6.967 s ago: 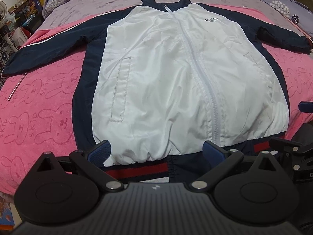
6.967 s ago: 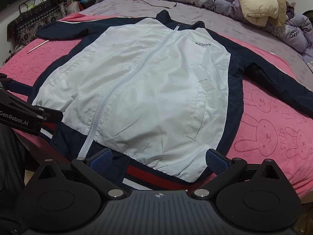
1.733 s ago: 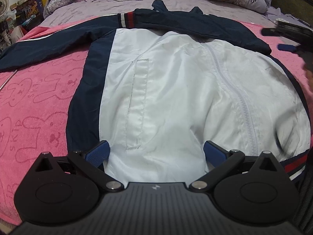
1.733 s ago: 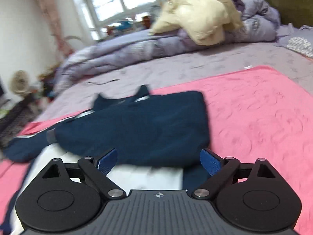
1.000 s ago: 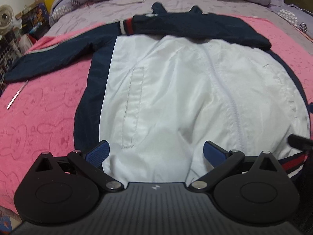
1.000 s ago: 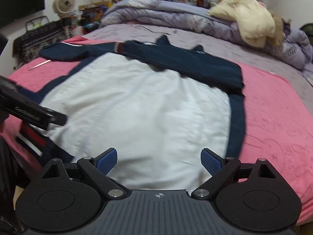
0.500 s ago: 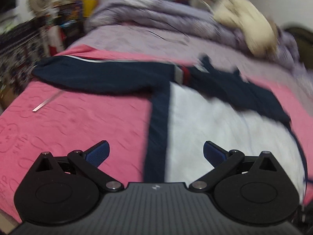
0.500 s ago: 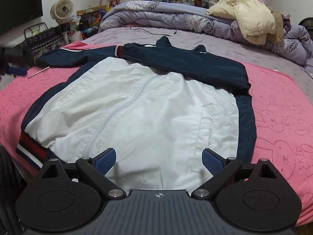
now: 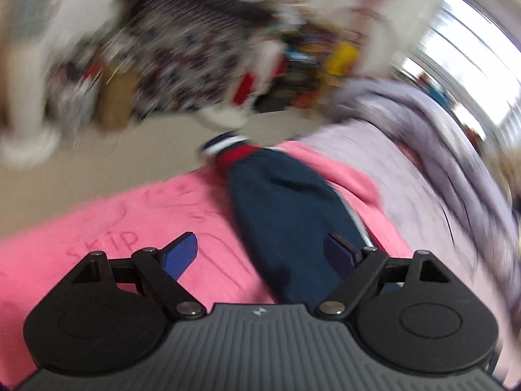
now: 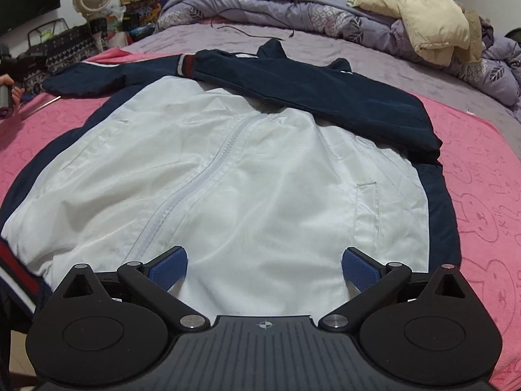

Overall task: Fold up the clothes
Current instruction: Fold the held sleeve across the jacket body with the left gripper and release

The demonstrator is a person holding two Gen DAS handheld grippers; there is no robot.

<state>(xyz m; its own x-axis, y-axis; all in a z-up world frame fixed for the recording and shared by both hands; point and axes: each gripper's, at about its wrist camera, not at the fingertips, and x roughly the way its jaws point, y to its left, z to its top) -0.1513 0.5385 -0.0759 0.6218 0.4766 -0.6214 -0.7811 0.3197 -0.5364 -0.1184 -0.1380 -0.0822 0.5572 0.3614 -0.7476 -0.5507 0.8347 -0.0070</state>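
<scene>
Left wrist view swung away from the jacket body since half a second ago: now aimed along the outstretched navy sleeve (image 9: 286,215) toward its red, white and navy striped cuff (image 9: 228,150) at the edge of the bed, with blurred room clutter beyond. Left gripper (image 9: 260,254) with blue pads spread apart, jaws just been closing a little, right-hand pad over the sleeve fabric, left-hand pad over the pink towel (image 9: 136,224); no pinch on the cloth visible, though motion blur leaves contact hard to judge.

Right wrist view nearly as before, only slightly nearer the hem. White and navy zip-up windbreaker jacket (image 10: 247,176) lying front-up on the pink bunny-print towel (image 10: 482,176) spread over the lilac-sheeted bed (image 10: 374,52). Other navy sleeve (image 10: 312,91) folded across the chest, as half a second ago, its striped cuff (image 10: 186,64) toward the left of the picture. Right gripper (image 10: 263,270) fully spread, jaws just been opening wider, nothing between the blue pads, hovering over the white lower front beside the white zipper (image 10: 195,189). Far left of that view, a hand (image 10: 6,93) on a grey handle near the outstretched sleeve's end.

Readable writing: "SKIP" pressed into the towel in both views, beside the bunny outlines. Cream puffy coat (image 10: 420,16) heaped on the lilac leaf-print quilt (image 10: 293,9) at the back.
</scene>
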